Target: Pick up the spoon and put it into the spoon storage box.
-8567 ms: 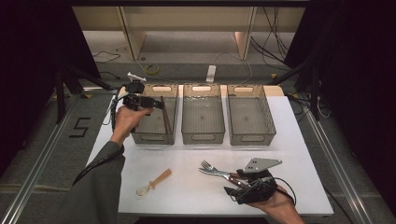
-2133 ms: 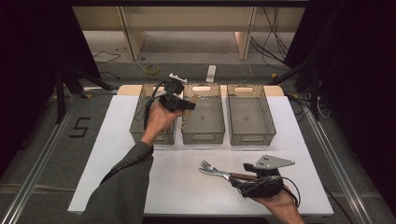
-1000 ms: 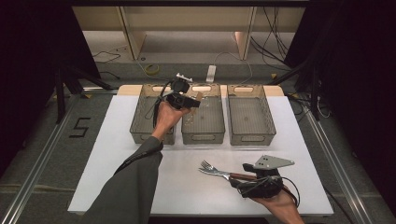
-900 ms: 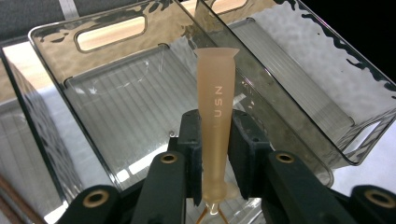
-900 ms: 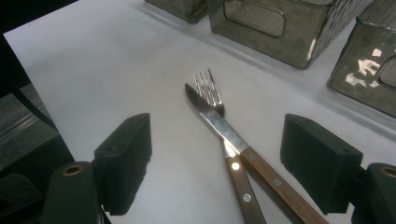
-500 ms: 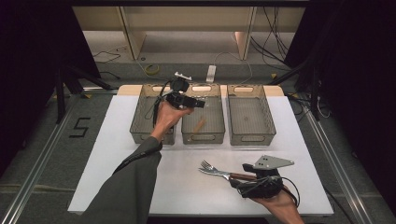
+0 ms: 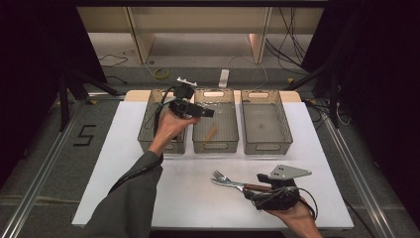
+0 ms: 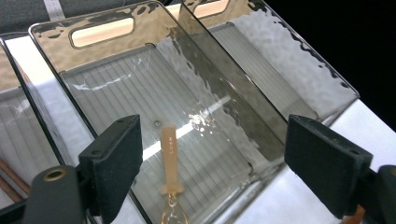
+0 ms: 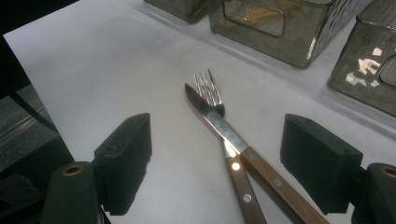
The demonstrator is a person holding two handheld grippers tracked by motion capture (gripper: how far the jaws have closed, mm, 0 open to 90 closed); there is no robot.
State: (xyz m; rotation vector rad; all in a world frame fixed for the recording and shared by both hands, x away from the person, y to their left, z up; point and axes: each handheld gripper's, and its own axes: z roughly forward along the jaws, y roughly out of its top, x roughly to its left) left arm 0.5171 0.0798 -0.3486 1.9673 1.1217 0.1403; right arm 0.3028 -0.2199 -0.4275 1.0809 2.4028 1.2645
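A wooden spoon (image 8: 169, 154) (image 7: 212, 132) lies on the floor of the middle clear bin (image 7: 215, 147), its bowl toward me. My left gripper (image 7: 208, 113) (image 8: 212, 156) hovers over that bin. Its jaws have just been opening and now stand wide, with the spoon well below and free of the pads. Near the table's front edge my right gripper (image 7: 248, 191) (image 9: 217, 154) rests open. A wood-handled knife (image 9: 219, 127) and fork (image 9: 208, 88) lie crossed on the white table between its jaws, untouched.
Three clear bins stand in a row at the back: left bin (image 7: 147, 135), middle bin, right bin (image 7: 266, 147). Thin brown sticks (image 8: 8, 173) lie in the left bin. The white tabletop (image 7: 124, 188) spreads in front of them.
The spoon that lay on the table long ago now lies in the middle bin. The left jaws have opened and the hand has lifted a little. The right gripper has not moved.
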